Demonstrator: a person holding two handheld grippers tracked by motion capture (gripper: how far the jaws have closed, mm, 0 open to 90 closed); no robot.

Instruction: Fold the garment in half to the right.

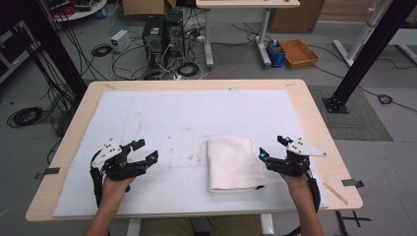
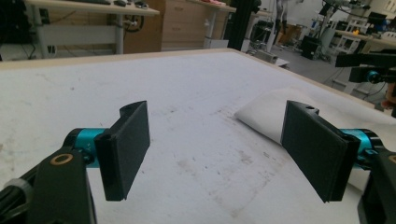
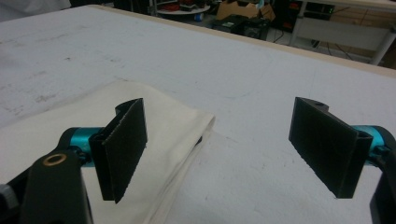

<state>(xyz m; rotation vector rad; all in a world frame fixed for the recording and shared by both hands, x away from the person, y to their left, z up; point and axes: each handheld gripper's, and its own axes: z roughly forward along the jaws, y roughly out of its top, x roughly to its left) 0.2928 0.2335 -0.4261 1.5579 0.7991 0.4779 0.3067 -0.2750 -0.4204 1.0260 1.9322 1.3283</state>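
Observation:
A folded white cloth (image 1: 233, 164) lies flat on the white sheet (image 1: 187, 118) over the table, right of centre near the front. My right gripper (image 1: 272, 146) hovers just right of the cloth's right edge, open, with nothing between its fingers. In the right gripper view its jaws (image 3: 217, 135) stand wide, the left one over the cloth's corner (image 3: 173, 121). My left gripper (image 1: 147, 150) rests at the front left, open and empty, well apart from the cloth. The left gripper view looks across its jaws (image 2: 219, 126) to the cloth (image 2: 261, 112) and the right gripper (image 2: 369, 70) beyond.
The wooden table rim (image 1: 314, 128) frames the sheet. A thin wooden stick (image 1: 337, 192) lies at the front right corner. Beyond the table are computer towers (image 1: 162, 37), floor cables, an orange tray (image 1: 298, 52) and black frame posts (image 1: 366, 49).

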